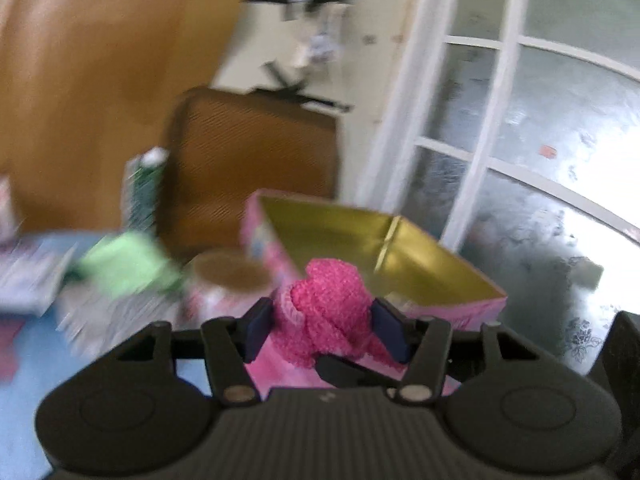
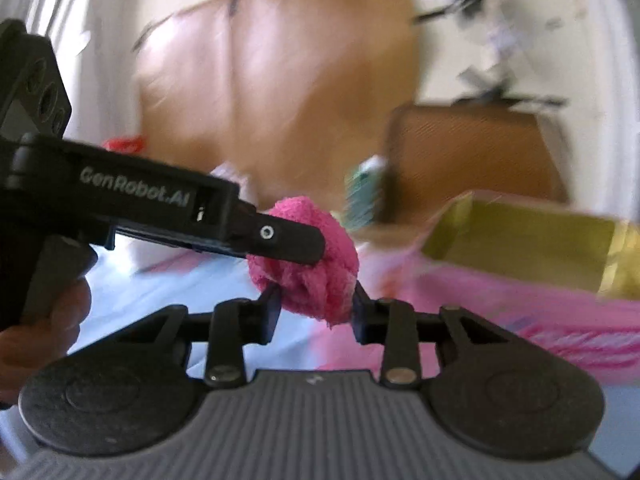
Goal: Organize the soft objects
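Note:
A fuzzy pink bundle (image 1: pixel 326 304) sits between the pads of my left gripper (image 1: pixel 322 330), which is shut on it. In the right wrist view the same pink bundle (image 2: pixel 316 280) is also pinched between the pads of my right gripper (image 2: pixel 316 310). The left gripper (image 2: pixel 288 240) reaches in from the left and clamps the bundle's upper part. A pink box with a gold inside (image 1: pixel 360 248) stands open just behind the bundle; it shows at the right in the right wrist view (image 2: pixel 520 248). Both views are blurred by motion.
A green soft item (image 1: pixel 124 264) lies at the left on the light blue table (image 1: pixel 24 400). A round tan-topped container (image 1: pixel 230 276) stands beside the box. A brown chair back (image 1: pixel 256 160), a green carton (image 1: pixel 142 188) and a white-framed glass door (image 1: pixel 520 140) are behind.

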A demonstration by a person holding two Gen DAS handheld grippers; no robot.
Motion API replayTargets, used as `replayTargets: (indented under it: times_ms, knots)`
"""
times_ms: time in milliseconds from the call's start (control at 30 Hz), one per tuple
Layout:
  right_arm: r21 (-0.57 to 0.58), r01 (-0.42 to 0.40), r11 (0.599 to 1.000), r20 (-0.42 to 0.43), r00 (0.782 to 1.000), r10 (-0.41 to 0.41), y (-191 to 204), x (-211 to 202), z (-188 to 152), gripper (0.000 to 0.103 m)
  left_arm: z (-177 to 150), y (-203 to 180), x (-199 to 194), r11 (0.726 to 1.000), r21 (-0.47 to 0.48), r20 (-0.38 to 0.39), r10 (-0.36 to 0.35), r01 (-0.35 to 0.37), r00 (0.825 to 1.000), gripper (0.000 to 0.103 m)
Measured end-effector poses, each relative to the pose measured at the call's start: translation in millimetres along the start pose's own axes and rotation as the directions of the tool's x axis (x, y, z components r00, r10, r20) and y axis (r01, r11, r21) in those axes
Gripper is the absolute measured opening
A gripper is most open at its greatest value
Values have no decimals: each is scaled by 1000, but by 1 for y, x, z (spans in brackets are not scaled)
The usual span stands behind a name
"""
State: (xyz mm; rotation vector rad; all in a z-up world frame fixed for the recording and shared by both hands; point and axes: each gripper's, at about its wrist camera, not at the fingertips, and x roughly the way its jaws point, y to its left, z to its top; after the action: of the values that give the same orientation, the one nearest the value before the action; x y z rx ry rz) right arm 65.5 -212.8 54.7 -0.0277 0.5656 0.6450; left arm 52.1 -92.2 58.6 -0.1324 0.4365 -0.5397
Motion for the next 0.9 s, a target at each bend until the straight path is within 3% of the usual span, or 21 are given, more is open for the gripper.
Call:
replayTargets:
  times_ms: [67,133,200,267,467,567,700,833,900]
  knots:
    - [12,82,997,42,996,-83,-17,-2,4,38,10,-13,28,1000,28,-3,-8,8,1000,60]
    - [12,153,988,54,987,-154,-35,4,8,39,16,-20,55,999,44,-20,-7,7,1000,74]
    - [21,234,972,55,971,-234,-51,15,9,41,17,-28,72,997,65,-23,43,-42,999,76]
    - [37,312,949,37,949,-313,-67,25,8,46,14,-30,71,997,58,-15,49,-48,999,76]
    - [131,317,939,41,945,-325,-85,22,-2,52,-5,0,26,997,10,17,79,-79,997,76]
    - [138,296,945,73,949,-308,-80,10,-4,52,-17,31,-9,987,-56,36,155,-153,987,76]
    - [116,249,962,76,963,-258,-60,11,-1,51,-33,87,-58,938,-176,44,311,-299,949,76]
    - [41,164,986,72,983,-167,-27,23,4,51,-52,127,-102,853,-186,53,505,-488,862,76]
    - [-2,109,994,52,993,-109,-9,34,7,51,-60,138,-115,830,-192,55,541,-523,839,76]
